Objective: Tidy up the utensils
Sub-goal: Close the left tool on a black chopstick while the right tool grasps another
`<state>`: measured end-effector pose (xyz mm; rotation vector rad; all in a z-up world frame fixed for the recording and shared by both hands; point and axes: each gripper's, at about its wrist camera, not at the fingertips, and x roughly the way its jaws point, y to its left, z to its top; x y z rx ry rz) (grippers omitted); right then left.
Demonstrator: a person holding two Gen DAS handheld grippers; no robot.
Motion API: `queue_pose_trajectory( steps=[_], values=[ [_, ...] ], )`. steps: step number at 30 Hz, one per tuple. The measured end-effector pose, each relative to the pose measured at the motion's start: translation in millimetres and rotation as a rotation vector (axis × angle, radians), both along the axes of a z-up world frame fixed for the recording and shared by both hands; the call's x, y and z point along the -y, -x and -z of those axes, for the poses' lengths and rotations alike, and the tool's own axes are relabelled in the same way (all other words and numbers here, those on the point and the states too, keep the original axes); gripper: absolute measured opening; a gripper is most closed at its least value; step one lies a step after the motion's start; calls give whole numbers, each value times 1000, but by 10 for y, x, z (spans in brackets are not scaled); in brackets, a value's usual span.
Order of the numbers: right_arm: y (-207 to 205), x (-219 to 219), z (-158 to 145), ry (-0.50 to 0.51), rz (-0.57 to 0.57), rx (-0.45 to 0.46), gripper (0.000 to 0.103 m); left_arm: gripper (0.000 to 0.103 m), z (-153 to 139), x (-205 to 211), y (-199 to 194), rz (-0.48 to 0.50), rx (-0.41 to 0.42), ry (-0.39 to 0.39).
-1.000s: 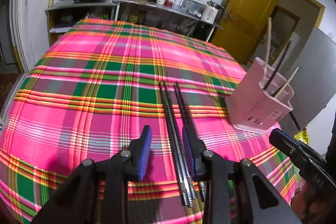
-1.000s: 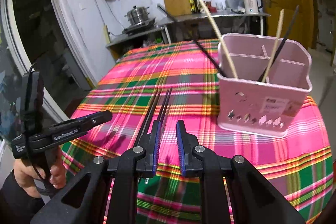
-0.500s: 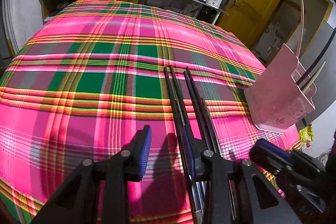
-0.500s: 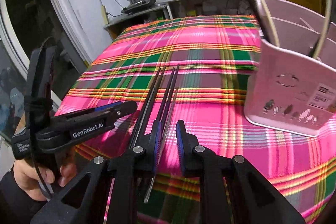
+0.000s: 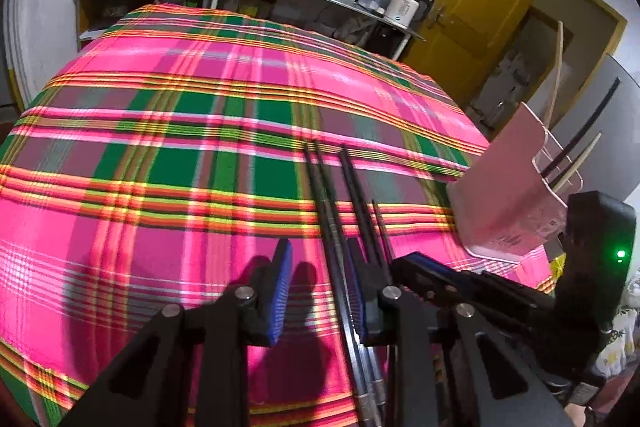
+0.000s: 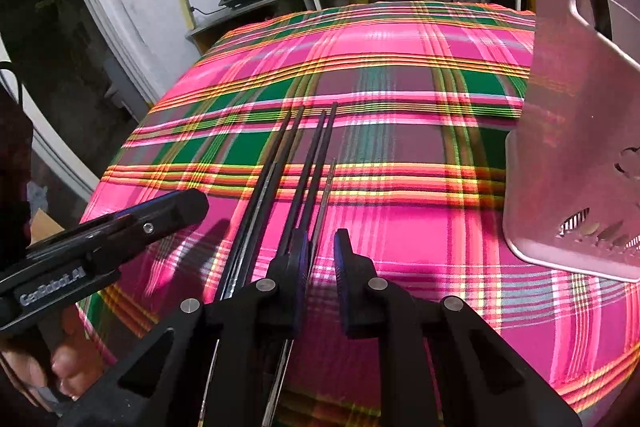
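Chopsticks near table edge; holder right; cloth beyond open.

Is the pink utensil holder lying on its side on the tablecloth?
No, the pink utensil holder stands upright on the tablecloth, with chopsticks sticking up out of it.

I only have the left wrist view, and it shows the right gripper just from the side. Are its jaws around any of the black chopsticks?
Observer: Not that I can see. In the right wrist view the right gripper is closing with mostly tablecloth showing in the gap. The black chopsticks run under its left finger instead.
Operator: And how does the holder sit from that side?
Observer: The pink holder stands on the tablecloth just to the right of that gripper, apart from it. There are cut-out holes low on its front face.
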<state>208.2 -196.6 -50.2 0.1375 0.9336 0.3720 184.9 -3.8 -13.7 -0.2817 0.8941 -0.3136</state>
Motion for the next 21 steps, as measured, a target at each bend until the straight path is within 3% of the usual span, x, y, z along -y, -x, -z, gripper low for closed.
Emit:
queue_pose_trajectory(
  steps=[15,21],
  values=[
    [55,92,9,-11,3,-2,8,19,143,277,-149,33,-27,-3],
    [59,109,12,-18,1,-2,8,19,118,259,-140,37,-20,34]
  ],
)
